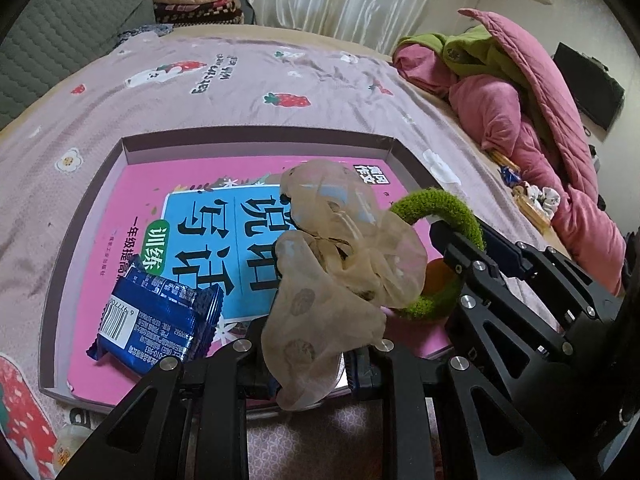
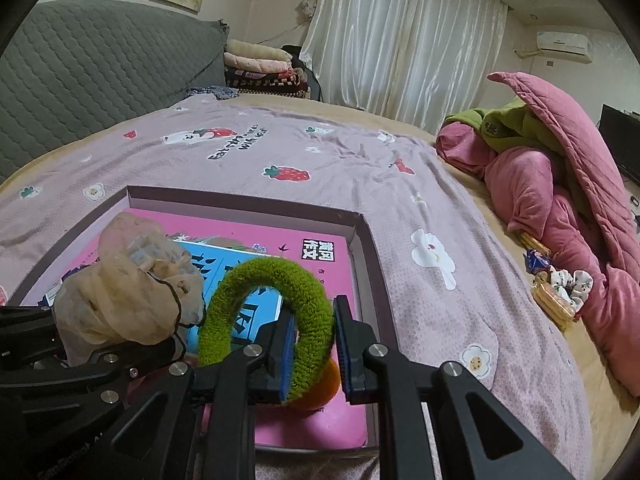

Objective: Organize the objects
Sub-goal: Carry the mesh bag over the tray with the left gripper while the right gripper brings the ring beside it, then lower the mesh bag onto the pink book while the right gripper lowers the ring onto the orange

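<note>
The left gripper (image 1: 316, 364) is pinching a sheer beige scrunchie (image 1: 340, 256), its jaws closed tight on the fabric, and it is holding that bundle up over the shallow box (image 1: 256, 145) lying on the bed. Just beside it, the right gripper (image 2: 314, 340) is clamping a fuzzy green scrunchie (image 2: 272, 300), the pads pressing on the ring from both sides, and the loop is standing upright above the box's right half. An orange patch is peeking out under the green ring; what it is I cannot tell. Inside the box a pink book (image 1: 200, 184) is lying flat, its blue panel showing large Chinese characters, upside down from here, with "训练" on a green label. A blue snack packet (image 1: 160, 320) with a barcode is resting on the book's near left corner. The bedsheet (image 2: 320, 152) is showing strawberries and writing too warped to read fully.
</note>
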Motion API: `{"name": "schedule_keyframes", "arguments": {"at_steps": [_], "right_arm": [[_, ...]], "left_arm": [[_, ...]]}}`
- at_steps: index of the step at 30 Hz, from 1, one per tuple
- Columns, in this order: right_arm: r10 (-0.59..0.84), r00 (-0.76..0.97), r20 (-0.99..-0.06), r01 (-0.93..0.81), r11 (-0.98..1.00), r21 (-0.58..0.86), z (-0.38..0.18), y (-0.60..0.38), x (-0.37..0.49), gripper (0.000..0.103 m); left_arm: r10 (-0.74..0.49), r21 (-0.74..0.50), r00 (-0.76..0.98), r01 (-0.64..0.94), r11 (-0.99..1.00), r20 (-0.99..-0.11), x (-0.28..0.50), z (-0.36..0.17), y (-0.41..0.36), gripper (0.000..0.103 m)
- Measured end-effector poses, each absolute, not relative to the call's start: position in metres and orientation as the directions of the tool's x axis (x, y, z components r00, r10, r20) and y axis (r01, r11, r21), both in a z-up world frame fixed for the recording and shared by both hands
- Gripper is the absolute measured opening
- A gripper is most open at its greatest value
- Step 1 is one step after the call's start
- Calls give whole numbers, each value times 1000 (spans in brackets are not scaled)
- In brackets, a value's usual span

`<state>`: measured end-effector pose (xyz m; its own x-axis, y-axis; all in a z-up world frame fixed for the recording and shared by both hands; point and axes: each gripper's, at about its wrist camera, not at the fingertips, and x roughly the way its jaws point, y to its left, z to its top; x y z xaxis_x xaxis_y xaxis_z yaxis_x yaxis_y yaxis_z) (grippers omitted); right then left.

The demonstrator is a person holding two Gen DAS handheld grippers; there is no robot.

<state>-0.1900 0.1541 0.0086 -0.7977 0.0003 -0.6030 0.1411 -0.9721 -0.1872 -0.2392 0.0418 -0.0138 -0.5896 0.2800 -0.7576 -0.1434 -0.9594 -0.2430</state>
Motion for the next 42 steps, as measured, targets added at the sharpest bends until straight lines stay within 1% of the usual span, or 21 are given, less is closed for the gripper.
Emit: {"name": "schedule_keyframes", "arguments": {"at_steps": [1,8,13,18,23,25,27,33,42], "right_arm": [[7,-797,-604,136,-972,-191,8,154,-190,25],[15,-802,-597,122,-975,-188,9,156,-190,27],[6,-804,-595,123,-977,-175,11,160,-190,39],[1,-803,-596,121,-979,-165,11,161,-190,43],[-7,-813,-582,120,-980,-156,14,163,-187,47],[-7,-817,-577,115,-982,-150,15,164,-186,51],[-12,-819,-573,113,-983,-141,17,166,-186,52],[-12,-816,-578,109,-985,-134,17,169,-185,56],[-72,-791,-607,156,-984,-87,16,171,-185,58]], "left_arm": [[279,-243,-588,-142,-960,-759,-239,-14,42,24],[276,-242,-579,-138,-960,-767,-242,-16,42,26],[276,-252,-582,-123,-960,-765,-243,-16,37,34],[274,-252,-575,-121,-960,-770,-244,-17,37,42],[268,-248,-581,-117,-962,-769,-243,-16,36,46],[262,-244,-583,-111,-963,-769,-244,-15,35,49],[255,-239,-590,-108,-965,-766,-243,-15,34,54],[224,-210,-597,-95,-973,-771,-243,-13,33,62],[207,-185,-602,-100,-978,-771,-239,-8,28,66]]}}
